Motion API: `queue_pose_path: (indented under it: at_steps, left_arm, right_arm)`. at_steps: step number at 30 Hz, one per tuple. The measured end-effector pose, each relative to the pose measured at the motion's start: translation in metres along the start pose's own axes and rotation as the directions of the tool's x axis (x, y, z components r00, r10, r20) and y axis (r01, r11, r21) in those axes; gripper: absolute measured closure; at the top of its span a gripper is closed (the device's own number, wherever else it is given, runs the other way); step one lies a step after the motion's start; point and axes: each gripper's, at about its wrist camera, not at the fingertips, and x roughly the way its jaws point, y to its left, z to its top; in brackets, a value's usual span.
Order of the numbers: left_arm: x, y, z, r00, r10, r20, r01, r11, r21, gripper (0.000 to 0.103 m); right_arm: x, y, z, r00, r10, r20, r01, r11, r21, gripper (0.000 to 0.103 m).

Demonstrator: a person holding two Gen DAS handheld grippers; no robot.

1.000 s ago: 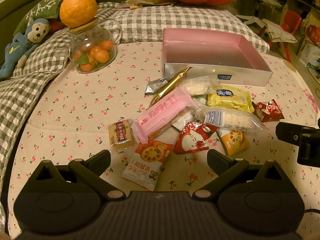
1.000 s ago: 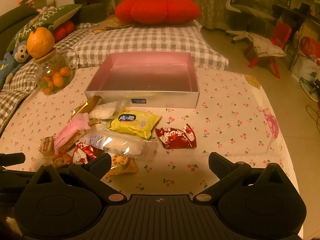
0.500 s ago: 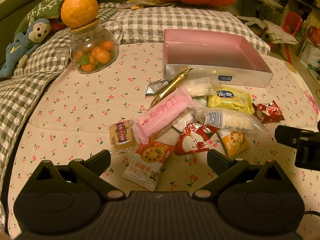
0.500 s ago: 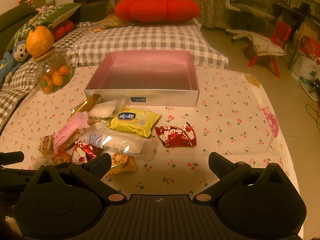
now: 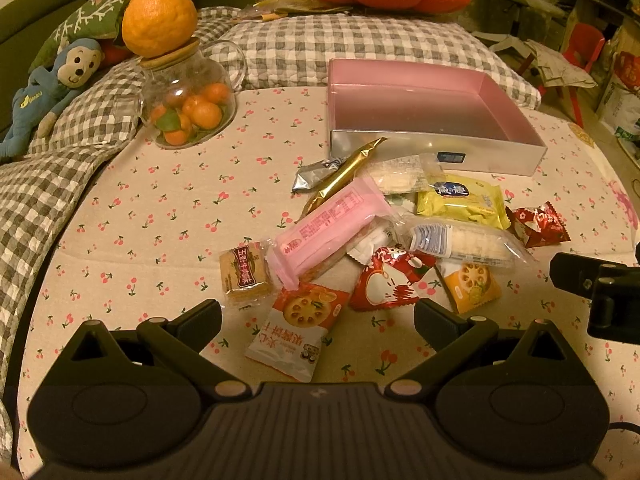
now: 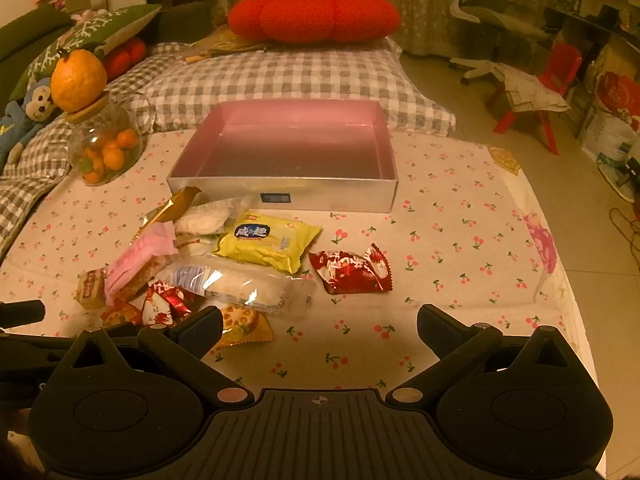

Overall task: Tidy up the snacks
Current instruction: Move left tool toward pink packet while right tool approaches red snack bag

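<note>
I have both grippers held low over the cherry-print tablecloth (image 6: pixel 460 208), pointing across it toward the pink tray (image 6: pixel 280 190) at the far side. My left gripper (image 5: pixel 318 314) sits at the near edge of the snack pile with its jaws spread wide and nothing between them; the white-and-red biscuit packet (image 5: pixel 294 330) lies in the gap between the fingertips, and I cannot tell whether either finger touches it. Just beyond it are the small brown cake square (image 5: pixel 243 273), the long pink wafer pack (image 5: pixel 332 228) and the red-and-white candy wrapper (image 5: pixel 390 278).

My right gripper (image 6: pixel 320 320) is also wide open and empty, hovering over bare cloth to the right of the pile. Its left fingertip (image 6: pixel 202 328) lies just beside the orange biscuit packet (image 6: pixel 244 326). Ahead of it lie the clear rice-cracker pack (image 6: pixel 240 286), the yellow packet (image 6: pixel 268 242) and the red packet (image 6: pixel 350 272), the last a little apart from the heap. From the left wrist view I see a black part of the right gripper at the right edge, near the red packet (image 5: pixel 538 224).

The tray holds no snacks; a gold stick wrapper (image 5: pixel 344 174) and a silver wrapper (image 5: pixel 314 172) lie against or just beside its front wall. A glass jar of small oranges (image 5: pixel 188 108), with a large orange (image 5: pixel 158 20) on its lid, stands well apart on the left.
</note>
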Motion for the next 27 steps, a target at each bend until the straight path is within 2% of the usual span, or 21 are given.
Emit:
queue_pose_path:
  at_steps: [7, 14, 18, 21, 25, 27]
  left_arm:
    - [0.002, 0.002, 0.005, 1.000, 0.014, 0.002, -0.014, 1.000, 0.018, 0.000]
    - [0.007, 0.011, 0.016, 1.000, 0.011, -0.018, -0.010, 0.997, 0.074, 0.000]
    - [0.011, 0.018, 0.022, 0.998, -0.042, -0.036, 0.045, 0.995, 0.090, 0.000]
    - [0.017, 0.024, 0.027, 0.994, -0.085, -0.063, 0.091, 0.991, 0.093, 0.000]
    - [0.022, 0.029, 0.030, 0.987, -0.156, -0.028, 0.159, 0.978, 0.139, 0.000]
    - [0.026, 0.030, 0.029, 0.977, -0.211, -0.014, 0.210, 0.963, 0.168, 0.000]
  right_arm:
    - [0.004, -0.003, 0.005, 1.000, -0.015, -0.022, 0.015, 1.000, 0.004, 0.000]
    - [0.000, -0.025, 0.024, 0.998, 0.060, -0.026, -0.059, 0.997, 0.058, 0.000]
    - [0.001, -0.037, 0.035, 0.999, 0.052, -0.013, -0.051, 0.997, 0.058, 0.000]
    - [0.005, -0.047, 0.042, 0.998, 0.055, -0.035, -0.054, 0.998, 0.046, 0.000]
    - [0.013, -0.053, 0.044, 0.998, 0.040, -0.055, -0.039, 0.999, 0.014, 0.000]
    - [0.020, -0.056, 0.044, 0.995, 0.054, -0.083, -0.054, 0.999, 0.000, 0.000]
